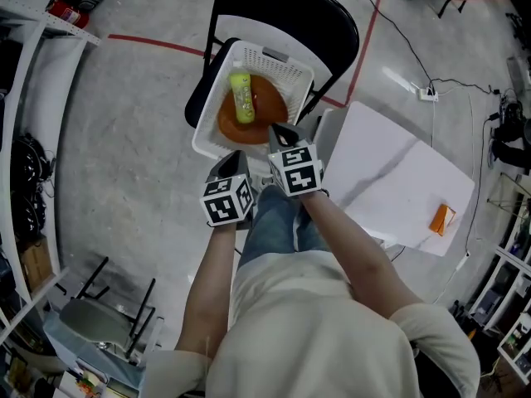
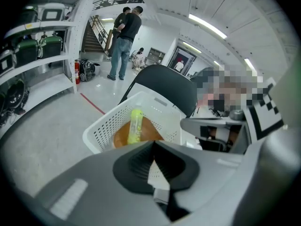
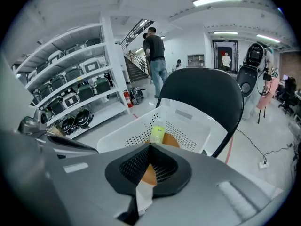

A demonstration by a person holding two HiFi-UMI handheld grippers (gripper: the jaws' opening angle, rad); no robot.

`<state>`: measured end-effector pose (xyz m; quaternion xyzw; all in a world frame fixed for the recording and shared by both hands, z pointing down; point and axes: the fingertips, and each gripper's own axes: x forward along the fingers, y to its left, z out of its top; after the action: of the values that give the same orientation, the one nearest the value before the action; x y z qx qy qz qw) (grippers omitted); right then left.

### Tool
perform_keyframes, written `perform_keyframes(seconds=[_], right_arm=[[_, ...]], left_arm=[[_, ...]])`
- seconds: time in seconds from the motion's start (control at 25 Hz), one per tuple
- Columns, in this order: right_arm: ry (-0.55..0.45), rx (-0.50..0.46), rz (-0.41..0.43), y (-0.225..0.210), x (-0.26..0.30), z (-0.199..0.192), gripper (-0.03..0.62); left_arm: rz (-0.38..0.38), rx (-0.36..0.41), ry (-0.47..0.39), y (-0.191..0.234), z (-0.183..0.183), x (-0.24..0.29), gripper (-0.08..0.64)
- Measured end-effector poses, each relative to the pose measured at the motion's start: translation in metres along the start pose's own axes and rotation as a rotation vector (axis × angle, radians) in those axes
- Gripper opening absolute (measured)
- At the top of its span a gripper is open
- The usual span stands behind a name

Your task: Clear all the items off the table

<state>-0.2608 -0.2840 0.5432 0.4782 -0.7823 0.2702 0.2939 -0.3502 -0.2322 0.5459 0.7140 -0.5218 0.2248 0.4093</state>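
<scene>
While both claws hover at the basket's 6 o'clock rim, the left claw (image 2: 154,147) and the right claw (image 3: 149,147) are clenched, nothing between the jaws. The white basket (image 1: 214,98) sits on a black chair (image 1: 286,11) and holds an orange plate (image 1: 270,106) with a yellow-green bottle (image 1: 241,98) lying on it. At 3 o'clock of the basket, the table (image 1: 390,181) carries one small orange thing (image 1: 440,219).
</scene>
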Motion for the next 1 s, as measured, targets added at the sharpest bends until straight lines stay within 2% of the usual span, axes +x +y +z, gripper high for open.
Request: perform_keyframes(seconds=[0.48, 1.0], right_arm=[[-0.041, 0.051, -0.051, -0.014, -0.051, -0.008, -0.002], [-0.118, 0.197, -0.191, -0.076, -0.140, -0.052, -0.002]], left_arm=[[-0.071, 0.138, 0.040, -0.033, 0.004, -0.003, 0.009], [-0.207, 0.328, 0.053, -0.136, -0.008, -0.008, 0.009]])
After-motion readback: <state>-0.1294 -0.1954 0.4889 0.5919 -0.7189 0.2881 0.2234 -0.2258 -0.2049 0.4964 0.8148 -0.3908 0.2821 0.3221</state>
